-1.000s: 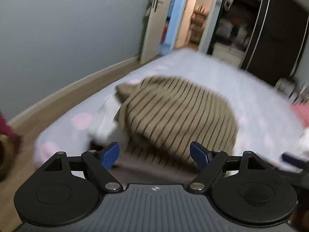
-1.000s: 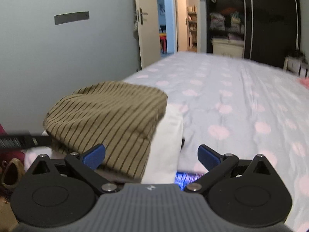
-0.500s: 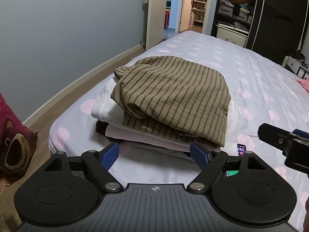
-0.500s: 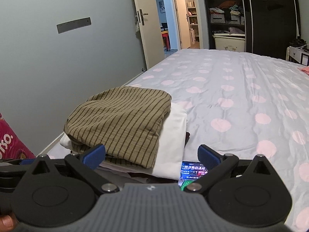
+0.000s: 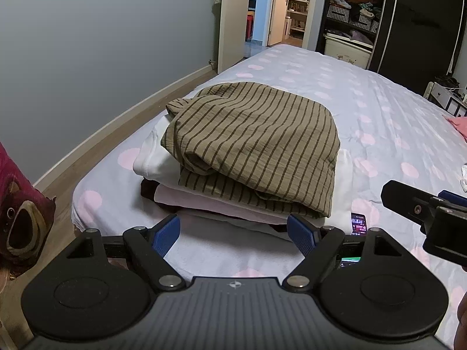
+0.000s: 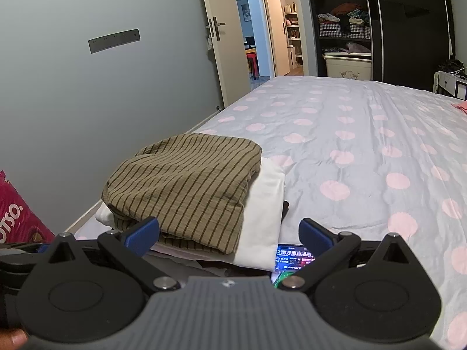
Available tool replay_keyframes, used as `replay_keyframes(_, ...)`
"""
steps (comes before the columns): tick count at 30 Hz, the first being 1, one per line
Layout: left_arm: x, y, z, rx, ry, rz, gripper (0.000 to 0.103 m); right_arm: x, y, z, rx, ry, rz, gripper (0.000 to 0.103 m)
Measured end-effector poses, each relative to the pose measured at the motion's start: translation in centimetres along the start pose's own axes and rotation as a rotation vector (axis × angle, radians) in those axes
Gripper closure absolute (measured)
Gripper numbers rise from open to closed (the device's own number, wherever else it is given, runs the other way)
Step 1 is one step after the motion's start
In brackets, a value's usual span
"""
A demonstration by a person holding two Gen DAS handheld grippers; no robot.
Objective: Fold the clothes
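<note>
Both grippers, left gripper [image 5: 233, 234] and right gripper [image 6: 229, 233], are hovering spread and empty at six o'clock of the stack [image 5: 251, 157], folding looking nearly done, striped top [image 6: 186, 186] sitting uppermost.

Bedroom, artificial light, dim. Grey wall [image 6: 73, 93] at 9 o'clock with a grey mounting strip [image 6: 113, 40]. Wood floor [image 5: 96, 145] and pale skirting run along its base. White door [image 6: 217, 46] ajar at 12 o'clock; bright hallway [image 6: 271, 38] beyond. Black sliding wardrobe [image 6: 408, 23] at 1 o'clock, one bay open on shelves of baskets. Bed [image 6: 364, 134] in lavender sheet, pink dots.
</note>
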State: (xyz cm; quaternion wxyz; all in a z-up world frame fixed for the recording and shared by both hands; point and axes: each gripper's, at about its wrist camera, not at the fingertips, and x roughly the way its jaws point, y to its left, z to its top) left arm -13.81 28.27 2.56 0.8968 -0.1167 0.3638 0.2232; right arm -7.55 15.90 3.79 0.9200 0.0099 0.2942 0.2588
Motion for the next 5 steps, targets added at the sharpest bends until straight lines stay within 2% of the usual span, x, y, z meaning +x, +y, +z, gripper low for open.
replay_keyframes(5, -0.10, -0.09, -0.12, 0.009, -0.012, 0.004, 0.023, 0.09, 0.10, -0.13, -0.003, 0.005, 0.001, 0.000)
